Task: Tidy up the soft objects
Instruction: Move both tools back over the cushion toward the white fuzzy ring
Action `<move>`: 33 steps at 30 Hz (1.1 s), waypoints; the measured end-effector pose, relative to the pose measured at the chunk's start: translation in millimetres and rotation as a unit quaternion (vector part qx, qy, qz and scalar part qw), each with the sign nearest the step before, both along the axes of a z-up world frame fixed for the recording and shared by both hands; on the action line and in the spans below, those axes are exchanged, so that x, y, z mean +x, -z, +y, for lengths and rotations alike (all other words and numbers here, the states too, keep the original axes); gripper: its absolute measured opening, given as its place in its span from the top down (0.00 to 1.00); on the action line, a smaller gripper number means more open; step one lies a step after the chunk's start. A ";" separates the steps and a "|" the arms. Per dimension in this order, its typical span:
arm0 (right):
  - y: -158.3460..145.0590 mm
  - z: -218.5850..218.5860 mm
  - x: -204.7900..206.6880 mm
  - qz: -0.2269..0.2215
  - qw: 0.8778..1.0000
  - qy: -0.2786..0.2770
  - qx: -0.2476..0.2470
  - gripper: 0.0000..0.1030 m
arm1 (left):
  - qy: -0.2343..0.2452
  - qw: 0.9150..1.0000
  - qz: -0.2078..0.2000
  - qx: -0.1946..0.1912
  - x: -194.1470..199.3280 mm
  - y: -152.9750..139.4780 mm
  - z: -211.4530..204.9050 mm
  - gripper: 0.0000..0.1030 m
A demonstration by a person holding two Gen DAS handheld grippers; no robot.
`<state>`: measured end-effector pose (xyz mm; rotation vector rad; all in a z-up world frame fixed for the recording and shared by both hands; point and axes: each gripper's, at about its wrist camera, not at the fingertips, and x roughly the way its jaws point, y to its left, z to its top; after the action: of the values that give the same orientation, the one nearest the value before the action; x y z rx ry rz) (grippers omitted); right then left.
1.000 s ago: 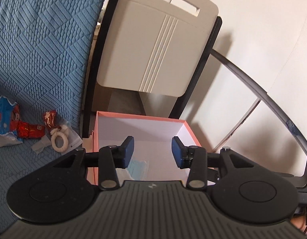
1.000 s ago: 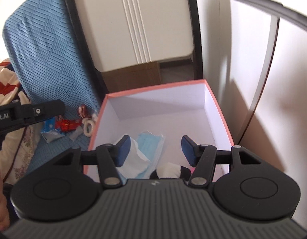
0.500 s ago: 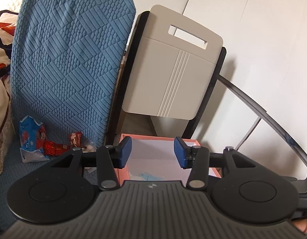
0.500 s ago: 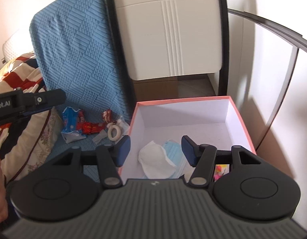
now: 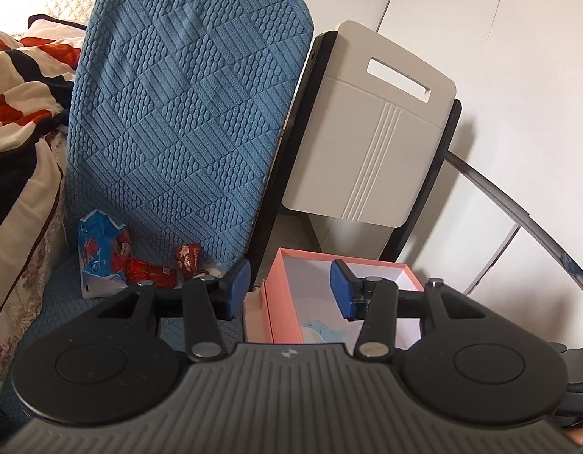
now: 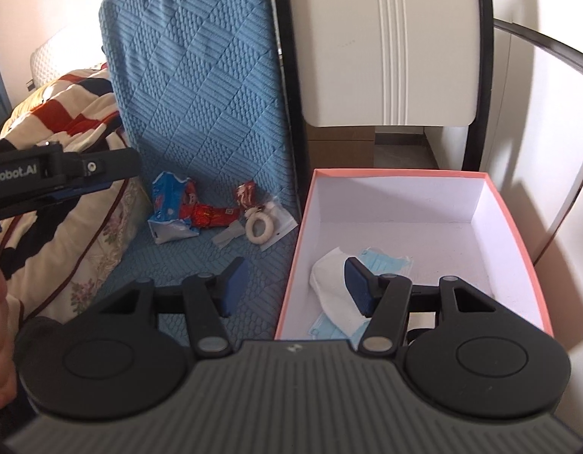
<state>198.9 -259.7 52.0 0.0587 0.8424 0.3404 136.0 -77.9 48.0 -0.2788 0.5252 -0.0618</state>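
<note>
Pink box [image 6: 518, 249] rim between spread right gripper [image 6: 295, 283] pads.

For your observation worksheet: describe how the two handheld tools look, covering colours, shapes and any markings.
Both tools are matte black. The left tool and right tool each have two blue rectangular pads on angled black links with silver pivot pins, two round discs behind, and a grey ribbed body bearing a small round logo. In the right view, the left tool's side shows white lettering ending "Robot.AI". No cables show.
</note>
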 end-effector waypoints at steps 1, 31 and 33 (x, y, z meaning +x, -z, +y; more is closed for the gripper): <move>1.5 3.2 -0.6 0.001 1.000 -0.002 0.001 0.43 | -0.002 1.000 0.000 0.000 -1.6 1.6 3.0 0.49; 59.4 97.7 -29.9 0.021 1.000 -0.006 -0.006 0.43 | -0.014 0.999 0.034 0.040 -16.6 88.8 95.3 0.48; 65.2 104.3 -29.0 0.031 0.999 -0.012 -0.003 0.43 | -0.015 0.999 0.033 0.037 -17.2 93.5 99.8 0.48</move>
<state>169.9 -155.4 -13.2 0.0537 0.9068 0.3601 118.8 21.9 -45.5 -0.2167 0.5870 -0.0031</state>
